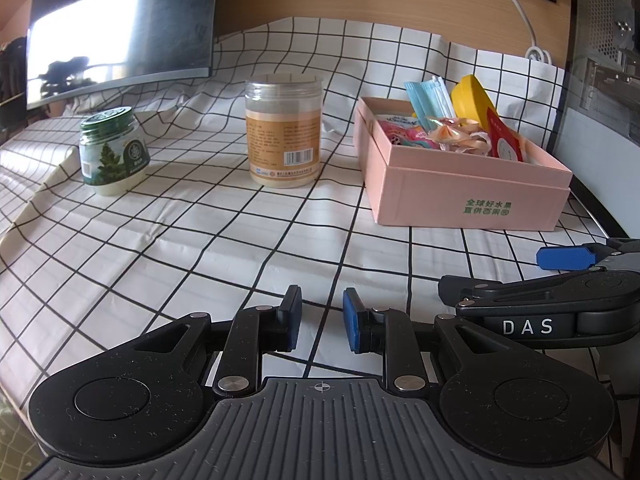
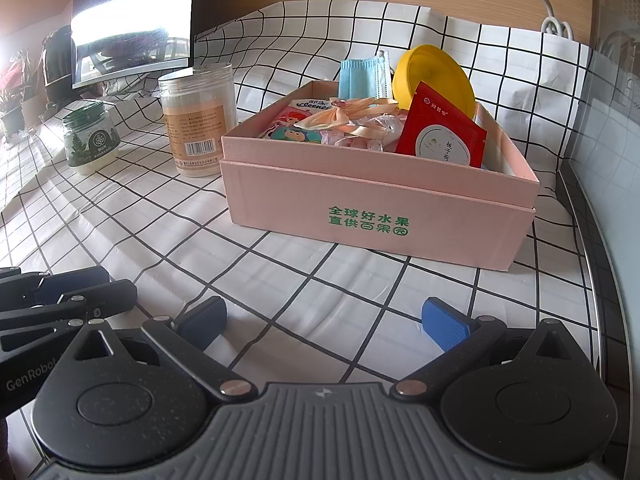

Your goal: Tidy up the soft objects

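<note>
Nearest, left gripper [image 1: 322,318] over bare checked cloth [image 1: 200,248], pads a narrow gap apart, nothing between. Right gripper [image 2: 324,322] spread wide, empty too. Ahead, pink box [image 2: 376,216], already stuffed with blue mask [image 2: 360,78], ribbon bow [image 2: 344,114], red sachet [image 2: 440,132], yellow lid [image 2: 434,72]. Left of it, tall clear jar [image 1: 285,132] and green jar [image 1: 112,150], well apart. Beyond, monitor [image 1: 120,28].

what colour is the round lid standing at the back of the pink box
Yellow. The round lid shows best in the right wrist view, leaning upright behind the red packet.
</note>
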### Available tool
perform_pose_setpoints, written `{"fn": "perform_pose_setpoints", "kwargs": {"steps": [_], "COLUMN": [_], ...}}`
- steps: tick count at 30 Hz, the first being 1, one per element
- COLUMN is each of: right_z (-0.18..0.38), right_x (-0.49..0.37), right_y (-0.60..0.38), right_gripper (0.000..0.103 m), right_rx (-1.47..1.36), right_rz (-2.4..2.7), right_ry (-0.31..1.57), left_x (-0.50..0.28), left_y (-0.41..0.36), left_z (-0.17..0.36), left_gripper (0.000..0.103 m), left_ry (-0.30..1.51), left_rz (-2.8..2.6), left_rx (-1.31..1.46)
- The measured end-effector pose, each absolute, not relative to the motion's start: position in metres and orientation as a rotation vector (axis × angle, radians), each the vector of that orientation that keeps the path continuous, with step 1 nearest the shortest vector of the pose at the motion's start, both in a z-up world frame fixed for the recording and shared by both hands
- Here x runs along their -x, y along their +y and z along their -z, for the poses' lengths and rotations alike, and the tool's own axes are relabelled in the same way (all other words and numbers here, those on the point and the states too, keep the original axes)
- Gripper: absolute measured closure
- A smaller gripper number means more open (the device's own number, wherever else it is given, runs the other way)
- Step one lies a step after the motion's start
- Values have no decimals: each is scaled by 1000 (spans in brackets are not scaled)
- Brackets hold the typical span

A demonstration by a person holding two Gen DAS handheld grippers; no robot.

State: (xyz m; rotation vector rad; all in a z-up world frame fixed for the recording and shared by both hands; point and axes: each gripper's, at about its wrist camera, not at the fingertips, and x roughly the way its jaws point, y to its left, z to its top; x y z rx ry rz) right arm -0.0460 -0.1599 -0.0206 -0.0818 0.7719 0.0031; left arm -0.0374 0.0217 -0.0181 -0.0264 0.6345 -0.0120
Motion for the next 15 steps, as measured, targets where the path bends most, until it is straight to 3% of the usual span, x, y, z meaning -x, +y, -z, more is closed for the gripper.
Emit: {"fn": "perform_pose_setpoints", "kwargs": {"steps": [15], "right_z": [21], "right_x": [46], "right_y": [-160], "right_gripper": [0], "right_rx": [82], "right_rz": [-3], "right_ry": [772], "left_x": [37], "left_y": [23], "left_z": [18], "left_gripper": [78], "left_ry": [639], "left_rz": [23], "left_rx": [18]}}
